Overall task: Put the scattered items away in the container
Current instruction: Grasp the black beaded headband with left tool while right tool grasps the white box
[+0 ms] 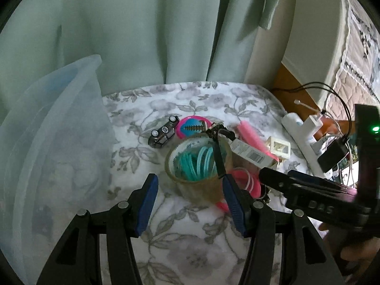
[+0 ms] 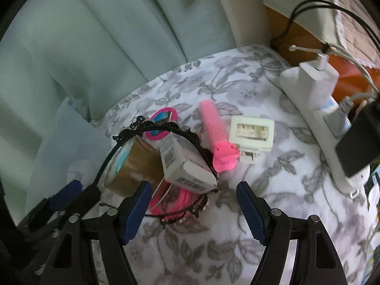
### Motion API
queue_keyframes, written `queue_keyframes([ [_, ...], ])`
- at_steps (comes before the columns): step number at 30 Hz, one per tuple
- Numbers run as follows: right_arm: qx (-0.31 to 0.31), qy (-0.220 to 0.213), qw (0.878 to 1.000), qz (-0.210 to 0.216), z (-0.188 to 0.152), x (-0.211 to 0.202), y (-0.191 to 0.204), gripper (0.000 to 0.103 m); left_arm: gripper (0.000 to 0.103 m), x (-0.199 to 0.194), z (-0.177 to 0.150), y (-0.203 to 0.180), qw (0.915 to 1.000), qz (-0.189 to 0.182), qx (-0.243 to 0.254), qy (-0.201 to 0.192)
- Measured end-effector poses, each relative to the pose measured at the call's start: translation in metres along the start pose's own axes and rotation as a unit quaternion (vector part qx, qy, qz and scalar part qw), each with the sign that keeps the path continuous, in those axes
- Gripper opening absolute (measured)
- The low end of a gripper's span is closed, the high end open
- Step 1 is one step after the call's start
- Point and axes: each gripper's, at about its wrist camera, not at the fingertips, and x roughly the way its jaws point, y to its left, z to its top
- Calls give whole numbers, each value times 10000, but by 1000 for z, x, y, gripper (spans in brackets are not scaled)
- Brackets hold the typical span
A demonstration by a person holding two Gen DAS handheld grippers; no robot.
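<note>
Left gripper: we are holding the left gripper (image 1: 190, 201) low in the left wrist view with its blue pads spread wide and nothing between them; the tape roll (image 1: 198, 166) is standing just ahead, closer to the right pad.

Right gripper: we are hovering the right gripper (image 2: 193, 204) at the bottom of its own view, its pads spread too and gripping nothing, above the pink cord coil (image 2: 177, 198).

Step in hand: we judge both grippers are lining up on the pile; centring the roll between the pads before closing should stop it tipping, and the black headband (image 2: 142, 130) draped over it could snag.

Scattered items: the toy car (image 1: 163, 133), pink disc (image 1: 192, 127), pink hair roller (image 2: 217, 135), small carton (image 2: 185, 163) and white socket part (image 2: 251, 134) are lying on the floral cloth (image 1: 180, 244).

Container: the translucent tub (image 1: 54, 142) is filling the left of the left wrist view; we cannot tell what is lying inside it.

Roll core: turquoise loops (image 1: 197, 163) are sitting inside the roll.
</note>
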Motion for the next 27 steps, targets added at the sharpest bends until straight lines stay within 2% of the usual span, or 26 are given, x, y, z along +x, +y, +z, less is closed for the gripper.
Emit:
queue_keyframes([
  [10, -471, -51, 9985, -273, 12, 17, 13, 76, 59, -9, 14, 6, 9998, -90, -51, -168],
  [12, -533, -69, 9981, -292, 12, 18, 15, 73, 60, -7, 19, 8, 9998, -112, -68, -164],
  [15, -628, -96, 9975, -320, 13, 21, 18, 66, 60, -2, 26, 9, 9994, -278, -167, -81],
  [16, -659, -105, 9972, -330, 13, 22, 19, 59, 60, 0, 28, 9, 9993, -332, -192, -36],
  [17, -691, -114, 9970, -339, 13, 22, 20, 49, 60, 2, 30, 9, 9990, -386, -213, -3],
  [20, -626, -116, 9976, -263, 13, 19, 17, 37, 60, 7, 35, 7, 9984, -518, -220, 40],
  [23, -515, -111, 9985, -158, 12, 14, 13, 30, 60, 14, 42, 1, 9988, -475, -148, 45],
  [27, -376, -301, 9988, 18, 12, -7, 7, 27, 60, 31, 51, -11, 9979, -641, -27, 92],
])
